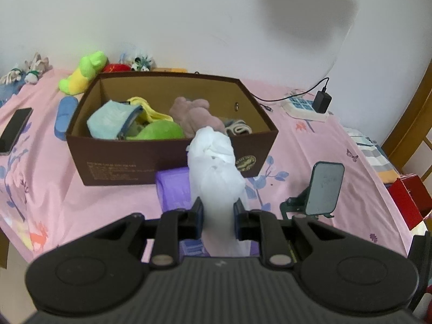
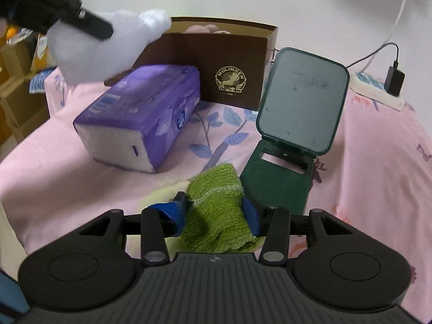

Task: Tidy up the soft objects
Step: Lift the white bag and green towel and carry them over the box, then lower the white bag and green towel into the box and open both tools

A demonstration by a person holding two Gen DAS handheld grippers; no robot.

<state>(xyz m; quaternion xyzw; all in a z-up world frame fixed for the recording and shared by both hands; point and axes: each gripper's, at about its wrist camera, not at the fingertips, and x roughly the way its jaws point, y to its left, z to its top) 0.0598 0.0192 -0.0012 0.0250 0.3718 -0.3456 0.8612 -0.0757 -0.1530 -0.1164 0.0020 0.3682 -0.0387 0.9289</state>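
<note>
Pink floral bedsheet point(image 2: 378, 162) is carrying a brown box point(image 1: 172, 159) below a white wall point(image 1: 189, 27) — left fingers point(image 1: 215, 210) are pinching a white cloth point(image 1: 216, 162), right fingers point(image 2: 216, 210) are standing open around a green towel point(image 2: 216, 208).

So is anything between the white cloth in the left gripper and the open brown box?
Nothing visible. The white cloth hangs in the left gripper just before the brown box, whose top is open; the purple tissue pack sits lower.

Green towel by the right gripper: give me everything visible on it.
The green towel is a small knitted or terry cloth, olive-green with a paler stitched band across it. It lies crumpled on the pink bedsheet, between the blue-padded fingers of the right gripper, which stands wide around it. Its far edge lies beside the dark green mirror stand; contact is unclear.
</note>
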